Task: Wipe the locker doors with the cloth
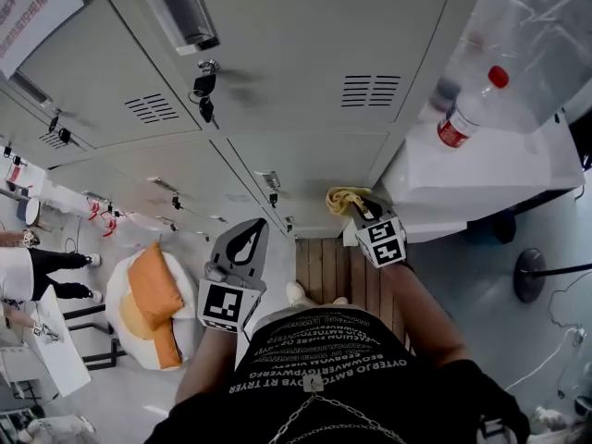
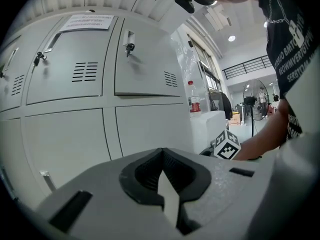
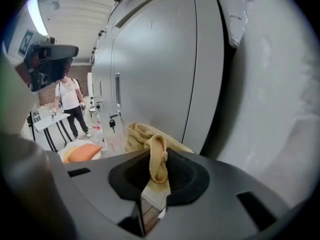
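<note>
Nearest the lens: black printed T-shirt (image 1: 324, 359) with a metal chain. The left gripper (image 1: 248, 239) is held low with its jaws drawn together and nothing between them. The right gripper (image 1: 359, 209) is clamped on a crumpled yellow cloth (image 1: 340, 199), soft and folded, beside the lower right locker door (image 1: 305, 160) (contact cannot be confirmed). Doors are flat grey sheet metal with louvred vents and key locks. A plank floor (image 1: 338, 271) lies below. To the right, a red-capped clear bottle (image 1: 470, 109) rests on a white block.
</note>
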Tool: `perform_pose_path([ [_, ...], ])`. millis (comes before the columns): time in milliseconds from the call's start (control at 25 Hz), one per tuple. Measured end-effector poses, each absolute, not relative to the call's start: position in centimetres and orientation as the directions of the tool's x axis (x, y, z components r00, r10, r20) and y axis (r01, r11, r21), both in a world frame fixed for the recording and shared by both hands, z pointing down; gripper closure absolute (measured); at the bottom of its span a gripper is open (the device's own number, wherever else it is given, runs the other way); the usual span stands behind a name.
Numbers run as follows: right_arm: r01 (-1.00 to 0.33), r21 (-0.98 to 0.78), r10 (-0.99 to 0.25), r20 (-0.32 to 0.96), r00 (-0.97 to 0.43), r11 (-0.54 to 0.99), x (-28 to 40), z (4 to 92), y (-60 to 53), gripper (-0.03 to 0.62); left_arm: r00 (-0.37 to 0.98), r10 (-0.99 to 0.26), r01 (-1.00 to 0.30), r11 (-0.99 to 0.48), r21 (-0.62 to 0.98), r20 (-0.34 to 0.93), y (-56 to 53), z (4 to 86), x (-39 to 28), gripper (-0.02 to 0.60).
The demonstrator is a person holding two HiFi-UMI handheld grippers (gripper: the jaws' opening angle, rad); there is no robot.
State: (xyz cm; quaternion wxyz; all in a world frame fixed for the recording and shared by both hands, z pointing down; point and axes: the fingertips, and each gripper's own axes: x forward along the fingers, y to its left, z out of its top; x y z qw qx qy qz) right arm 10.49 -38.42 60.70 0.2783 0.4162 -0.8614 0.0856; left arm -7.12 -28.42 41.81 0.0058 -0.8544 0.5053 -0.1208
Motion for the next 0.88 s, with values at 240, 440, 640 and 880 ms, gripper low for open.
perform_pose_path([
  [240,-0.723,0.078,-0.677,0.429,-0.597,0.687,11.6,54.0,-35.3,0.536,0.435,-0.884,-0.876,-0.460,-0.147,0.172,-27.8,40.5,-4.8,0.577],
  [440,-0.701,0.114,-0.697,0.304,-0.649,0.703,13.0,46.6,-33.9,0.536,0.405,-0.904,-0.895,-0.423,-0.142,0.141,-27.0,39.1,-3.8,0.577],
  [640,-0.689,0.092,-0.690,0.207,-0.693,0.719,14.3,40.3,-32.4,0.536,0.395,-0.912,-0.904,-0.407,-0.134,0.109,-25.9,37.8,-2.5,0.577],
  [880,-0.675,0.155,-0.693,0.158,-0.703,0.721,14.9,36.5,-30.7,0.537,0.408,-0.911,-0.900,-0.412,-0.145,0.053,-24.5,35.3,-1.1,0.577],
])
